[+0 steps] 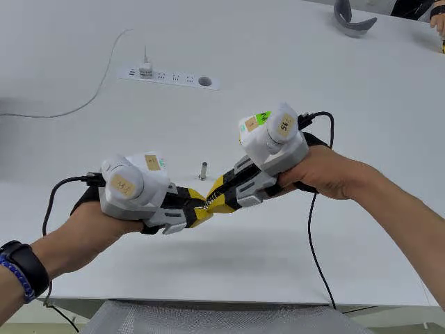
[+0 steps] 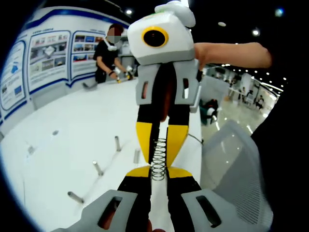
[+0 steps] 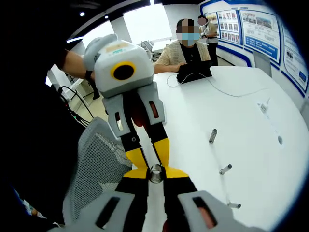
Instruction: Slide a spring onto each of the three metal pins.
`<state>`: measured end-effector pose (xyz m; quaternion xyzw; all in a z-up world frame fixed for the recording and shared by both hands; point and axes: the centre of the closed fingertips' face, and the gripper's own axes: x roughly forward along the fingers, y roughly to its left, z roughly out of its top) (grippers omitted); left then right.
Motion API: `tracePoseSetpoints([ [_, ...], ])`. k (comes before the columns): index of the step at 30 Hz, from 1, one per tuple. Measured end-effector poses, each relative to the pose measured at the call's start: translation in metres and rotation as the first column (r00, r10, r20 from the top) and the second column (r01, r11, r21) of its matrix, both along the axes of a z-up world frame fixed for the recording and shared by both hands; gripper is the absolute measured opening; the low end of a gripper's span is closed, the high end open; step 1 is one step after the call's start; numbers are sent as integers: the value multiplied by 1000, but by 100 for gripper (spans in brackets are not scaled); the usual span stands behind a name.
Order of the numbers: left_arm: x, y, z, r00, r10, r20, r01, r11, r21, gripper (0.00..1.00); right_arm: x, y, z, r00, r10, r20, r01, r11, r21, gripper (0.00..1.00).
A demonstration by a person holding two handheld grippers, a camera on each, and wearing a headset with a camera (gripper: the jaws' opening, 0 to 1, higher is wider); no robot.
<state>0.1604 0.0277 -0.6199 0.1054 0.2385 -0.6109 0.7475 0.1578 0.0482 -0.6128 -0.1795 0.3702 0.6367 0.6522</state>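
A small steel spring (image 1: 206, 204) hangs in the air between the two gripper tips, above the white table's near part. My left gripper (image 1: 200, 209) comes in from the left and is shut on one end of the spring (image 2: 158, 162). My right gripper (image 1: 213, 200) meets it tip to tip from the right, its yellow fingers closed around the spring (image 3: 155, 174), seen end-on. One metal pin (image 1: 203, 170) stands upright just behind the tips. In the gripper views short pins (image 2: 117, 143) (image 2: 98, 168) (image 3: 225, 169) rest on the table; one (image 3: 212, 136) looks ribbed.
A white power strip (image 1: 170, 76) with a cable lies at the back of the table. A grey mesh chair back (image 1: 208, 316) sits below the table's near edge. A curved grey object (image 1: 354, 24) is at the far right. People sit at the table's far sides.
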Motion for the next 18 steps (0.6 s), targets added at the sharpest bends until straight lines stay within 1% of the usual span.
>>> tracePoseSetpoints([
  [5,3,5,-4,1000,22,-11,-22,1000,4,12,3,-5,-1,1000,-30,6,30,1000,-4,12],
  [8,3,8,-6,999,37,-25,-37,999,-4,12,4,-10,-3,999,-54,-4,54,999,-3,12],
  [9,3,9,-7,999,42,-28,-42,999,-1,12,5,-11,-4,998,-59,-2,59,998,-4,12],
  [11,6,14,-13,998,62,-30,-62,998,9,11,5,-15,-7,997,-78,-1,78,997,-8,12],
  [13,6,17,-14,996,75,-37,-75,997,6,12,8,-21,-11,994,-107,10,107,994,-15,12],
  [16,7,23,-16,995,92,-41,-92,996,9,12,6,-27,-15,991,-131,7,131,991,-18,12],
  [18,8,27,-20,993,106,-51,-105,994,17,12,5,-32,-19,990,-143,3,143,989,-25,12],
])
